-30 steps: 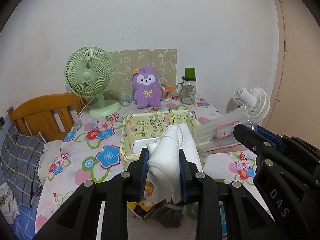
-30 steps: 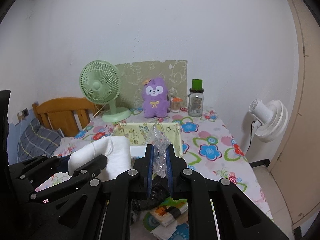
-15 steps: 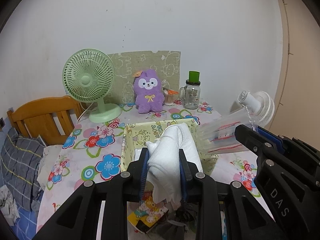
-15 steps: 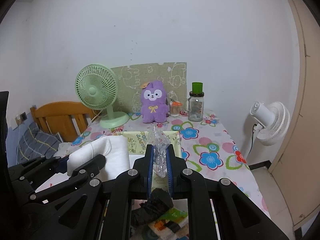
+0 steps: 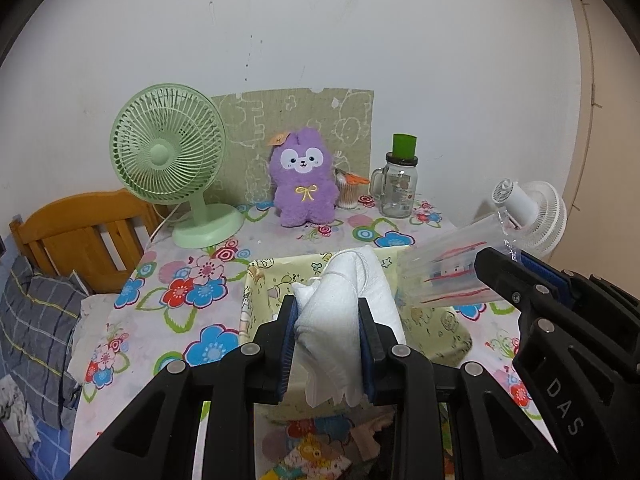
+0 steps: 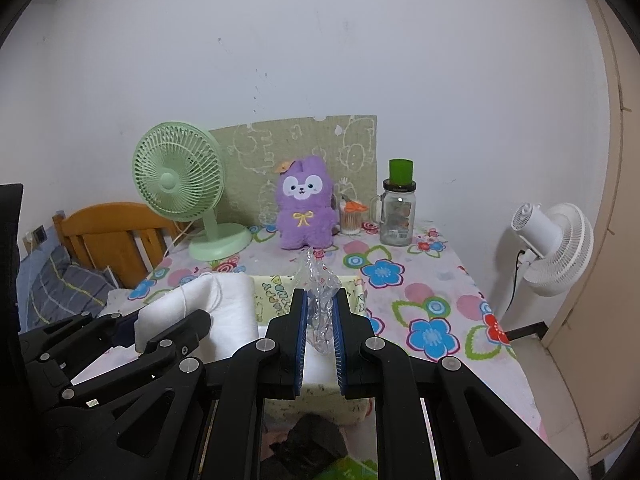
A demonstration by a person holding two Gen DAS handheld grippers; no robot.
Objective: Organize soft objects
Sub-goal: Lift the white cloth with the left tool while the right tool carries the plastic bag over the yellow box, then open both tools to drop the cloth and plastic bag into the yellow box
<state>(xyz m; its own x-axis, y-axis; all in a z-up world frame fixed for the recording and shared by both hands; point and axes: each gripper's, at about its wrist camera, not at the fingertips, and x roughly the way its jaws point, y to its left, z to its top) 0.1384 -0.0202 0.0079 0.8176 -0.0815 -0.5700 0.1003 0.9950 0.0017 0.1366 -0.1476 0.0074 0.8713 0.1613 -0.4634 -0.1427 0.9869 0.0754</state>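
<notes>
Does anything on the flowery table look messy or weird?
Mostly tidy: the purple plush bunny, green fan and glass jar stand upright along the back. The untidy part is the near edge, where a dark crumpled thing and colourful printed items lie jumbled below the yellow-green fabric bin.

On the counter (image 6: 440, 280), the fan (image 6: 180, 184) stands left of the plush toy (image 6: 306, 204); the jar (image 6: 397, 216) right; the fabric bin (image 5: 280, 280) lies before them.

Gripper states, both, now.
Left gripper: shut on the white cloth.
Right gripper: shut on the clear plastic bag.
</notes>
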